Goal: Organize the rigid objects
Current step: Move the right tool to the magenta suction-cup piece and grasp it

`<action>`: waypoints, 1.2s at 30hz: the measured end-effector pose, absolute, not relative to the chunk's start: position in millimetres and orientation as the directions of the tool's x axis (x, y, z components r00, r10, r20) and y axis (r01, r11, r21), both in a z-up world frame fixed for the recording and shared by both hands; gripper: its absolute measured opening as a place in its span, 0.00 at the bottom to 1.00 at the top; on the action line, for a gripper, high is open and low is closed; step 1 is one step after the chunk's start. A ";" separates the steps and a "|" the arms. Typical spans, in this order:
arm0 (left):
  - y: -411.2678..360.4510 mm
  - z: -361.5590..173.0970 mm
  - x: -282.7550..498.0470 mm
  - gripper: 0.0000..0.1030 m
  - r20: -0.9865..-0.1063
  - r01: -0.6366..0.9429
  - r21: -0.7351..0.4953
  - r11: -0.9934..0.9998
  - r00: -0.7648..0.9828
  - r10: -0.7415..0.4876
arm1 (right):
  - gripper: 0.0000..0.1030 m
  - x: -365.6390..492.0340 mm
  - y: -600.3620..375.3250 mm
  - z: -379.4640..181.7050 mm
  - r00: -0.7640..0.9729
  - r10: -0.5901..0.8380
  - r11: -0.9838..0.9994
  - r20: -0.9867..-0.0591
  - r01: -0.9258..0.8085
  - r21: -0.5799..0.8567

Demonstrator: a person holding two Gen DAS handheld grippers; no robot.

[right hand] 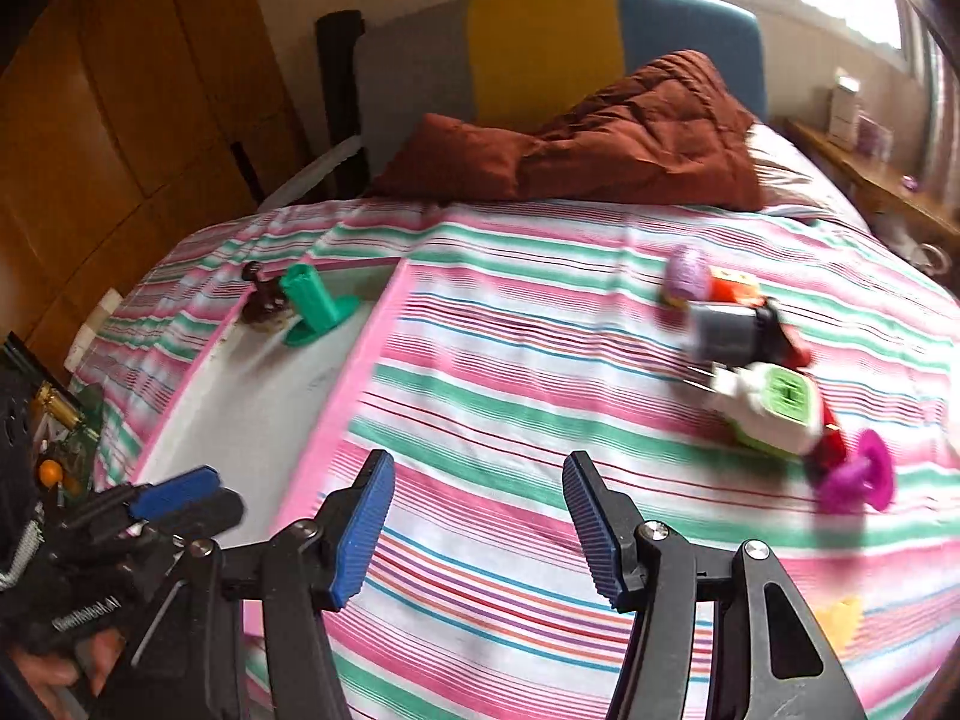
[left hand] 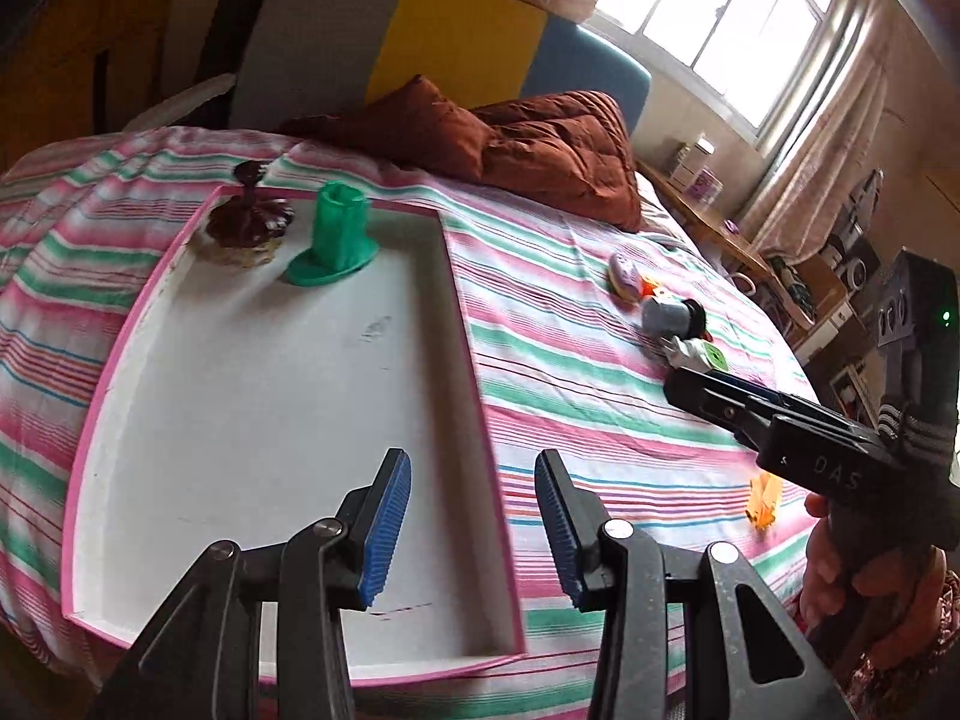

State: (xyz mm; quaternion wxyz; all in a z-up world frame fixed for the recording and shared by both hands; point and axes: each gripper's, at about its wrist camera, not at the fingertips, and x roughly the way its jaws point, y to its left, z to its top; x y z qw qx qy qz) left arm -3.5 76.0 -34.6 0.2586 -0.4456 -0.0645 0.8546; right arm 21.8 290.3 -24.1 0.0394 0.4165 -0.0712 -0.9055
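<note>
A white tray with a pink rim lies on the striped bedspread. At its far end stand a brown chocolate-topped toy and a green toy cup on a base; both show in the right wrist view. My left gripper is open and empty over the tray's near right corner. My right gripper is open and empty above the bedspread, right of the tray. A cluster of toys lies on the bed: a purple one, a grey cylinder, a white and green block, a magenta spool.
A small yellow toy lies on the bedspread near the right hand. Brown pillows sit at the head of the bed against a grey, yellow and blue headboard. A wooden wardrobe is at the left, a shelf under the window at the right.
</note>
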 end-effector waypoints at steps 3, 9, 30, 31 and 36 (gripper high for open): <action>89.3 -31.9 1.7 0.42 -0.730 -0.415 -0.331 -0.848 -0.457 0.508 | 0.58 35.8 323.2 -27.8 -0.649 -0.077 -0.986 -0.757 -0.064 0.156; 118.6 -29.1 11.9 0.42 -0.740 -0.475 -0.310 -0.823 -0.423 0.523 | 0.58 53.6 395.2 -31.7 -0.648 0.092 -0.968 -0.756 -0.237 0.085; 169.8 -28.6 30.2 0.42 -0.770 -0.580 -0.258 -0.773 -0.361 0.527 | 0.58 49.8 548.8 -60.4 -0.568 0.141 -0.810 -0.811 -0.537 0.235; 170.8 -29.6 30.1 0.42 -0.772 -0.579 -0.258 -0.774 -0.358 0.525 | 0.58 55.0 557.3 -61.5 -0.562 0.149 -0.795 -0.814 -0.558 0.240; 179.6 -32.2 33.3 0.42 -0.780 -0.593 -0.247 -0.766 -0.348 0.520 | 0.58 79.0 583.5 -63.6 -0.555 0.175 -0.754 -0.813 -0.606 0.252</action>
